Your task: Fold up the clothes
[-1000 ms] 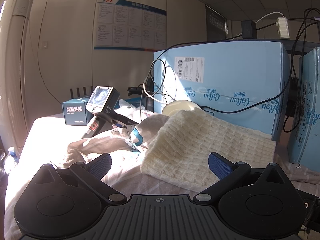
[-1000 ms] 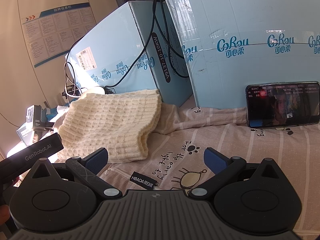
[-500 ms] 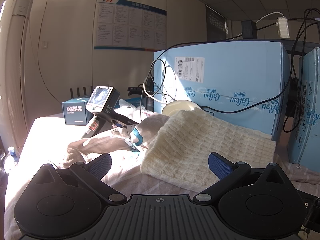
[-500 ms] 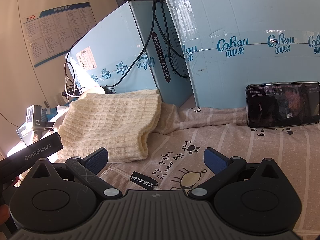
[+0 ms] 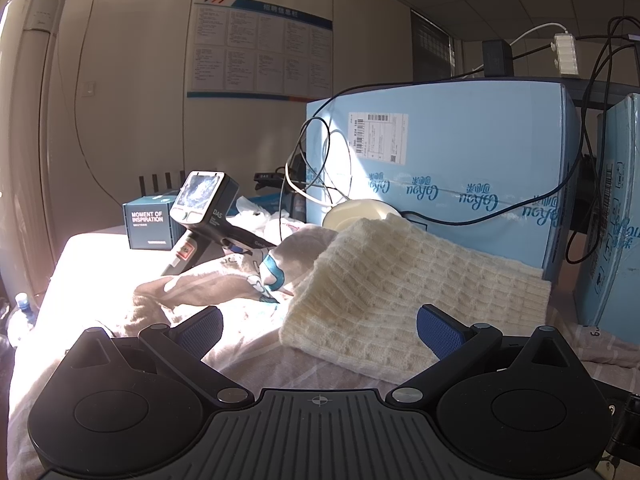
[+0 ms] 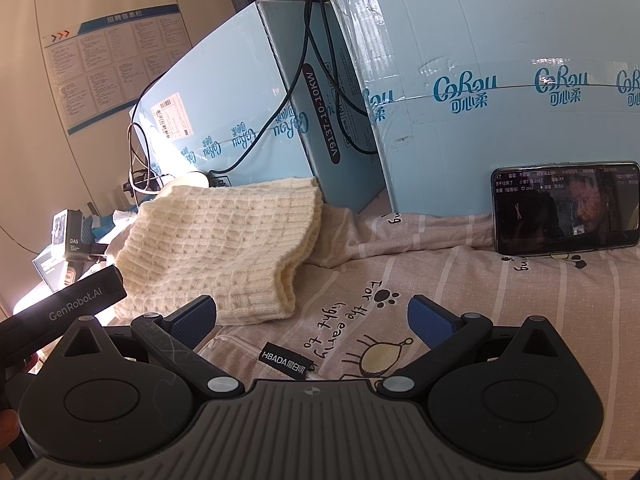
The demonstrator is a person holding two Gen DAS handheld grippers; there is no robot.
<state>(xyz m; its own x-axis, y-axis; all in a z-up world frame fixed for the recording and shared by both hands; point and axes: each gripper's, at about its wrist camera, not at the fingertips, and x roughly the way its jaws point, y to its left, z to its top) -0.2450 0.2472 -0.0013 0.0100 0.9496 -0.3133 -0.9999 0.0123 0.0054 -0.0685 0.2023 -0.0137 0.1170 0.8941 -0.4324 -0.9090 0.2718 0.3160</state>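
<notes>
Cream waffle-knit sweater (image 5: 404,288) lay already folded on the striped pink bedsheet (image 6: 460,280), against the light-blue cartons (image 6: 500,92). Left gripper (image 5: 320,326) and right gripper (image 6: 312,314) hovered spread wide, empty. Crumpled patterned cloth (image 5: 224,280) looked unfolded.

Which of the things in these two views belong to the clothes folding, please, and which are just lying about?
Part of the job:
cream knitted garment
patterned garment, crumpled beside it
left gripper, open
right gripper, open

Just lying about:
phone, propped against a blue carton
handheld device
small dark box
cables
</notes>
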